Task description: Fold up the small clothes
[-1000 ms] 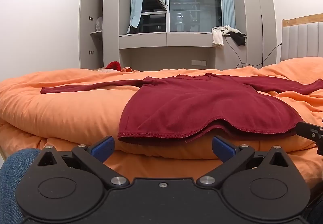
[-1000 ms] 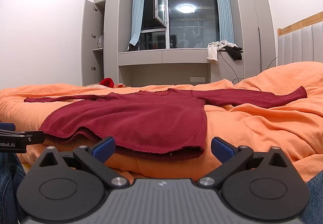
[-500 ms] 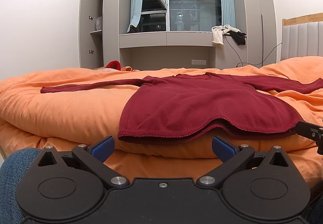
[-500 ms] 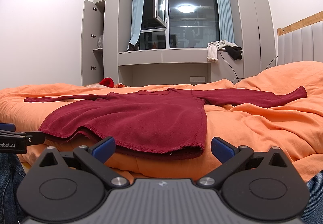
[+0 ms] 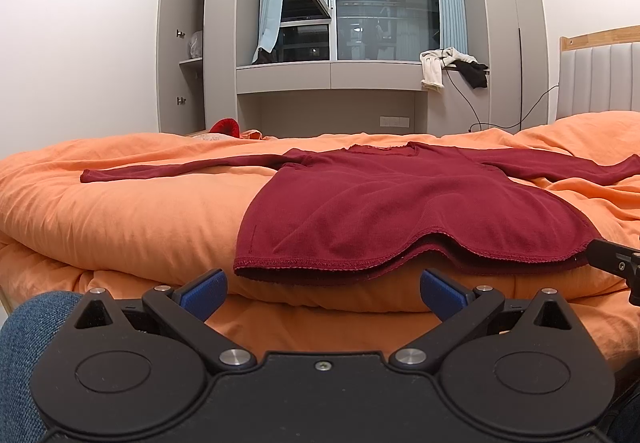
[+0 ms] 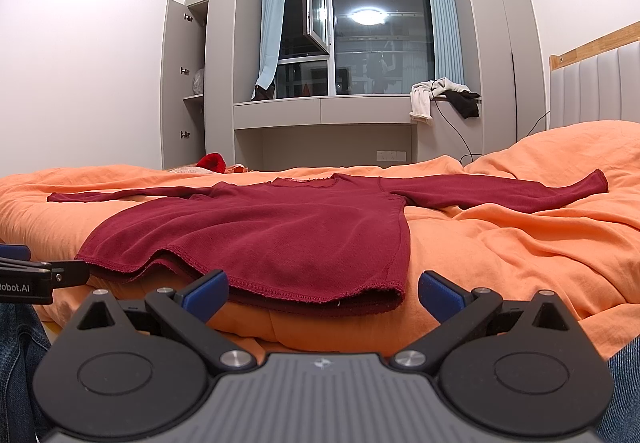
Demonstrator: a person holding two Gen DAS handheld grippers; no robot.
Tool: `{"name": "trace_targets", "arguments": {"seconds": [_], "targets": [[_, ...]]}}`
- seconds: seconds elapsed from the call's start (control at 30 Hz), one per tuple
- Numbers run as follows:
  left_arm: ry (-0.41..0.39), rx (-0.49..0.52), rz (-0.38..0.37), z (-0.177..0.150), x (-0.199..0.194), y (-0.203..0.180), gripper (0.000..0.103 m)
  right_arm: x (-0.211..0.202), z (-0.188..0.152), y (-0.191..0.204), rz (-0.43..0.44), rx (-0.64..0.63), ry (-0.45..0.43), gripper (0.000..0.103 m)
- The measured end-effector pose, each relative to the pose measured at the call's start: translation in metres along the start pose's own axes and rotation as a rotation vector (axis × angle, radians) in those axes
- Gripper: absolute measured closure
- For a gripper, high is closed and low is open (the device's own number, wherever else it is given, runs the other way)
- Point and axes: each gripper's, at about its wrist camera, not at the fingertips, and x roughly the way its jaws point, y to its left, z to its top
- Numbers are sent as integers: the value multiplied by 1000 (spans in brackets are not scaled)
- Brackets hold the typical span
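Note:
A dark red long-sleeved top point(image 5: 400, 211) lies flat on the orange duvet point(image 5: 120, 219), sleeves spread to both sides, hem toward me. It also shows in the right wrist view point(image 6: 280, 235). My left gripper point(image 5: 323, 289) is open and empty, just short of the hem's left corner. My right gripper point(image 6: 323, 290) is open and empty, just short of the hem's right corner. Each gripper's tip shows at the edge of the other's view.
The bed's near edge is right below the grippers. A padded headboard point(image 6: 592, 83) stands at the right. A red item point(image 5: 226, 125) lies beyond the bed's far side. Grey cabinets point(image 5: 180, 55) and a window ledge with clothes point(image 5: 452, 65) line the far wall. Jeans-clad knees flank the grippers.

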Motion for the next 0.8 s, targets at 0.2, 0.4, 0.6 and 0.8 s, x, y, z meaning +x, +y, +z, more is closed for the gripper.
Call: {"name": "trace_targets", "arguments": {"seconds": [0.2, 0.4, 0.6, 0.8], "targets": [[3, 0, 1, 1, 2, 0, 1, 1, 0, 0, 0, 0, 0, 0], [4, 0, 1, 1, 2, 0, 1, 1, 0, 0, 0, 0, 1, 0], [5, 0, 1, 1, 2, 0, 1, 1, 0, -1, 0, 1, 2, 0], [6, 0, 1, 1, 2, 0, 1, 1, 0, -1, 1, 1, 2, 0]]}}
